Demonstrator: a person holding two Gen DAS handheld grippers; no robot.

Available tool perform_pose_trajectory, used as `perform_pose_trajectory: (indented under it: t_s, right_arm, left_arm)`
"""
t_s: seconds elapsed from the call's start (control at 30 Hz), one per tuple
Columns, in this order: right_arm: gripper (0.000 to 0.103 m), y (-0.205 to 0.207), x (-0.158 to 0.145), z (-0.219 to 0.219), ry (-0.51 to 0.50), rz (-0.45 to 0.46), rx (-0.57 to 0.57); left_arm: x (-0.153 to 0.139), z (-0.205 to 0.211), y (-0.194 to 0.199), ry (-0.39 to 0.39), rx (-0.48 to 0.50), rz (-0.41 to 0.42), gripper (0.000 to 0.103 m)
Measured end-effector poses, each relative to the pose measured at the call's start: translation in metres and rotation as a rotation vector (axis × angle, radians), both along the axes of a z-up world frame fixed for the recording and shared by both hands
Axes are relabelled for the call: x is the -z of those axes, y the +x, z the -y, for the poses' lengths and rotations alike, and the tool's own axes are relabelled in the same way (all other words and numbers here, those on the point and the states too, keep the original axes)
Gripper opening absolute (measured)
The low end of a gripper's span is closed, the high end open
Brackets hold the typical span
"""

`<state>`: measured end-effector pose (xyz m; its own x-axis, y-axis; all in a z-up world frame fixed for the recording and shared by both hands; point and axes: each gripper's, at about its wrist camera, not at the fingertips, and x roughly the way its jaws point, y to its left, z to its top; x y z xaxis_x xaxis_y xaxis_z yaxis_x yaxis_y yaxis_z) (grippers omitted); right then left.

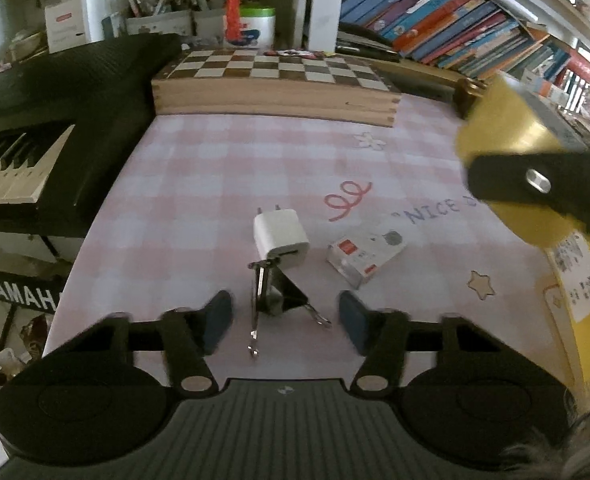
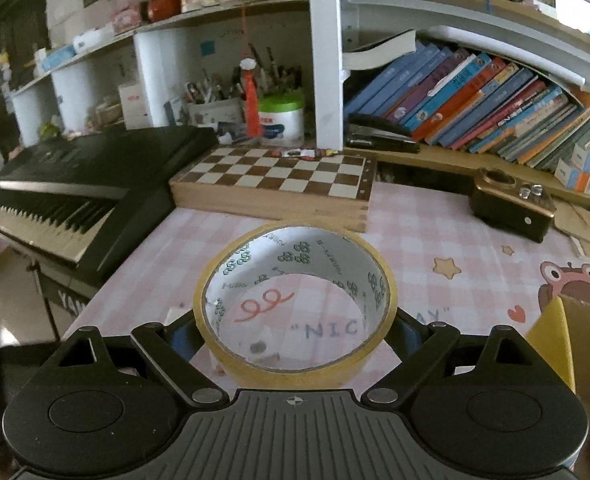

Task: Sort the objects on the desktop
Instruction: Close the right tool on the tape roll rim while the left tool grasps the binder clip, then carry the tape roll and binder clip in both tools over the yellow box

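1. Left hand-held gripper (image 1: 285, 322) points down, jaws apart around a binder clip (image 1: 273, 294) on the tabletop (image 1: 199, 184).
2. Right hand-held gripper (image 2: 295, 334) grips a tape roll (image 2: 295, 374) above open tabletop, before the chessboard box (image 2: 273, 184).

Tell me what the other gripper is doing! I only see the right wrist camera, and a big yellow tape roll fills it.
Observer: The left gripper is open around a black metal binder clip with silver wire handles. Its pads don't touch the clip.
Operator: Is anything next to the clip?
Observer: A white plastic charger cube lies just behind it, with its prongs pointing toward the wooden chessboard.
Operator: Anything else?
Observer: A small white carton with a red label lies to the right of the charger.
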<state>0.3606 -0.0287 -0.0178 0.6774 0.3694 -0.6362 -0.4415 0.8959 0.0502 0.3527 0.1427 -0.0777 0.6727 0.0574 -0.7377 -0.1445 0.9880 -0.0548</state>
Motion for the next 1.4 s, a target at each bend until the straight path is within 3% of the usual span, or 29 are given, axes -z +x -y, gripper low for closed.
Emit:
perform_pose_trajectory:
  t_s: [0.07,0.27,0.47,0.87,1.4]
  right_arm:
    - [0.092,-0.007,0.000,0.002,-0.007,-0.001,-0.007]
    - [0.092,-0.022,0.001,0.009,-0.024,-0.013,-0.015]
    - [0.092,-0.032,0.007,0.013,-0.024,-0.051,-0.003]
    - [0.092,-0.059,0.003,0.015,-0.014,-0.044,-0.017]
    - [0.092,-0.118,-0.030,0.034,0.030,0.016,-0.010]
  left_arm:
    - [-0.001,-0.003,-0.001,-0.004,-0.004,0.010,0.030]
    - [-0.015,-0.005,-0.016,-0.022,0.016,0.070,0.021]
    - [-0.023,-0.001,-0.031,-0.023,0.047,0.081,0.021]
    - [-0.040,0.003,-0.064,-0.014,0.077,0.117,0.021]
    - [-0.092,0.007,-0.130,-0.089,0.128,0.218,0.020]
